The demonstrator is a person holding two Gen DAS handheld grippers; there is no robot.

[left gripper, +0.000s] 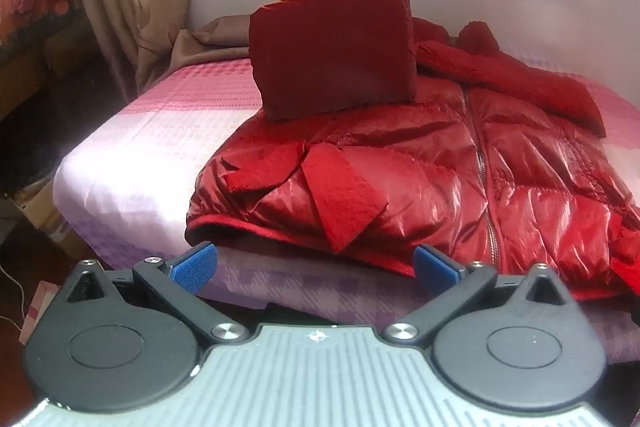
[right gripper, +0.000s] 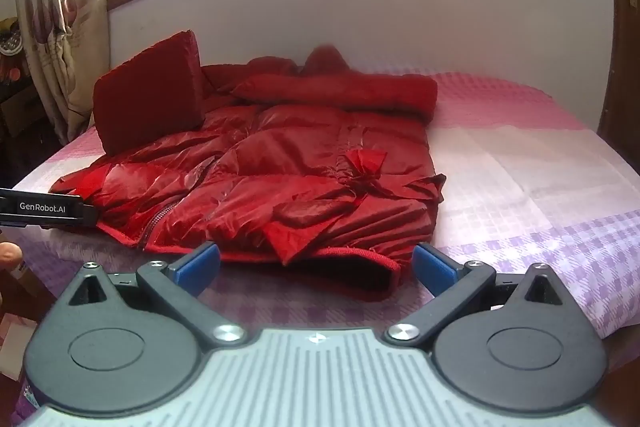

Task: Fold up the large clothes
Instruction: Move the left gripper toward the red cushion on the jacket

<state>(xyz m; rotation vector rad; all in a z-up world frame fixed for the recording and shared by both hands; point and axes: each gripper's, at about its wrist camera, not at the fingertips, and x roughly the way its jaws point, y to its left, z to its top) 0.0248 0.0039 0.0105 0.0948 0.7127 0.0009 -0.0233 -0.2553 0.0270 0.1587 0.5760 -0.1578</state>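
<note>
Jacket (left gripper: 460, 163) is lying zipped and partly folded on the bed (left gripper: 160, 131), hem toward both grippers. Left gripper (left gripper: 316, 263) and right gripper (right gripper: 316, 263) are hovering just short of the hem, jaws wide apart, holding nothing. Likely next: each clamping a hem corner and folding toward the collar.

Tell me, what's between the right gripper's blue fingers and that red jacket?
Only bare checked bedsheet. In the right wrist view the right gripper is open just short of the jacket hem, with nothing in its way.
</note>
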